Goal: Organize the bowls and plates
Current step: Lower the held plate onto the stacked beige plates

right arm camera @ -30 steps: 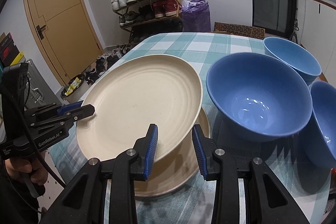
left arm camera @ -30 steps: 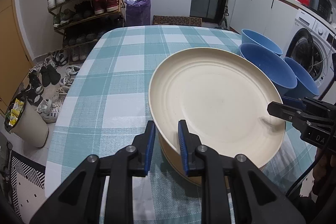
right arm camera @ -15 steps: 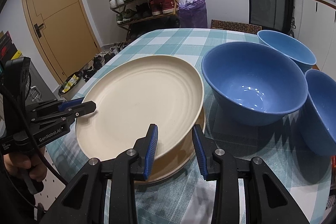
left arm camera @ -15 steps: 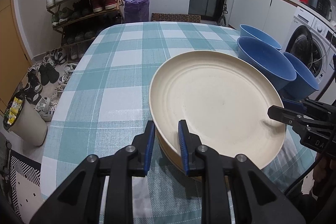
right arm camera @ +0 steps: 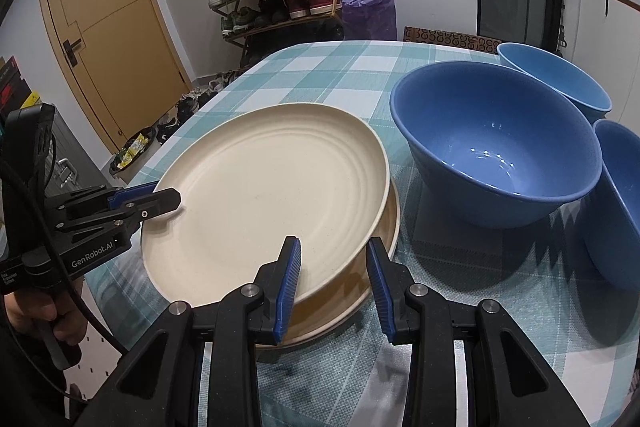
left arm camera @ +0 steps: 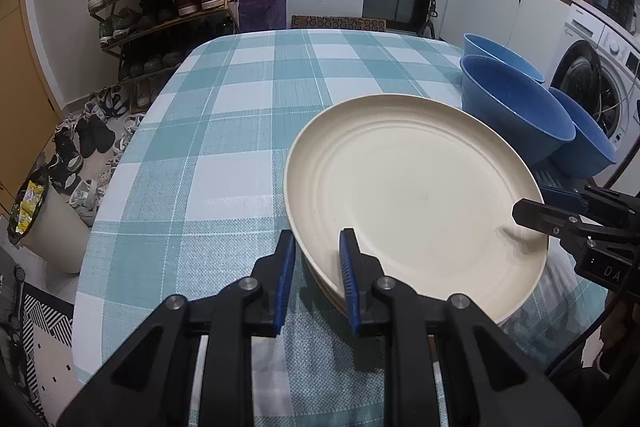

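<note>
- A cream plate (left arm camera: pixel 412 195) is held from two opposite sides, sitting tilted on top of a second cream plate (right arm camera: pixel 360 291) on a table with a teal checked cloth (left arm camera: pixel 240 115). Judging by the task, the two-sided hold keeps the wide plate steady while it is settled onto the stack.
- In the left wrist view, the left gripper (left arm camera: pixel 316 267) is clamped on the upper plate's rim at 6 o'clock, one blue pad above the rim and one below.
- In the right wrist view, the right gripper (right arm camera: pixel 332 275) is closed on the same rim at 6 o'clock.
- The upper plate's edge at 3 o'clock in the right view overhangs less than the lower plate's, so the stack is not yet flush.
- Three blue bowls (right arm camera: pixel 496 151) stand close together at 2 o'clock of the plates, not yet nested.
</note>
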A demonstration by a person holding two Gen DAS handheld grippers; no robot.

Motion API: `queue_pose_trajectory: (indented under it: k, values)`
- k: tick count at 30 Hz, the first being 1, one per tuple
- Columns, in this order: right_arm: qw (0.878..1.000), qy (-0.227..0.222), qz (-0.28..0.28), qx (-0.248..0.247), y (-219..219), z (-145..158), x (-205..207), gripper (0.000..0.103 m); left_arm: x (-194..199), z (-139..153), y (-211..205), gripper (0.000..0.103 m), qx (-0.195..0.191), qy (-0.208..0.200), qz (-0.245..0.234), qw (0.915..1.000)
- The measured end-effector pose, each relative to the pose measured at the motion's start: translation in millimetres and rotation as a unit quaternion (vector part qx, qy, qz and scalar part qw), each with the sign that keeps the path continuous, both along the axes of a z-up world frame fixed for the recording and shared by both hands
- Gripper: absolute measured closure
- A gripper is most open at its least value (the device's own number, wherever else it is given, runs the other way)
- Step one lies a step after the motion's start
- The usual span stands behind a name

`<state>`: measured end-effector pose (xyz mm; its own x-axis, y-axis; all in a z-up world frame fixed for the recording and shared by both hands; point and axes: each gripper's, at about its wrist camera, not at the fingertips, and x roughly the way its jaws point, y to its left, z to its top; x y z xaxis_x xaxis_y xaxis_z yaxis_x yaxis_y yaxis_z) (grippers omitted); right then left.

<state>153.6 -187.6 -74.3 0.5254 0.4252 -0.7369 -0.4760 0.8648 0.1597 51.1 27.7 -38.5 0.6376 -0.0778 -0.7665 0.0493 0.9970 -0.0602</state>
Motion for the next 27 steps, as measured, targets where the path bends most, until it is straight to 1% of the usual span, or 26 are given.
queue_pose_trajectory:
  k: [4,27]
  values:
    - [1.000,-0.002,0.001,-0.007,1,-4,0,0.068,1,-1,-2,0.083,0.010,0.000,-0.001,1.0000]
    - [0.999,-0.018,-0.012,-0.048,3,-6,-11,0.067,-1,-8,-8,0.082,0.016,0.011,-0.009,0.9998]
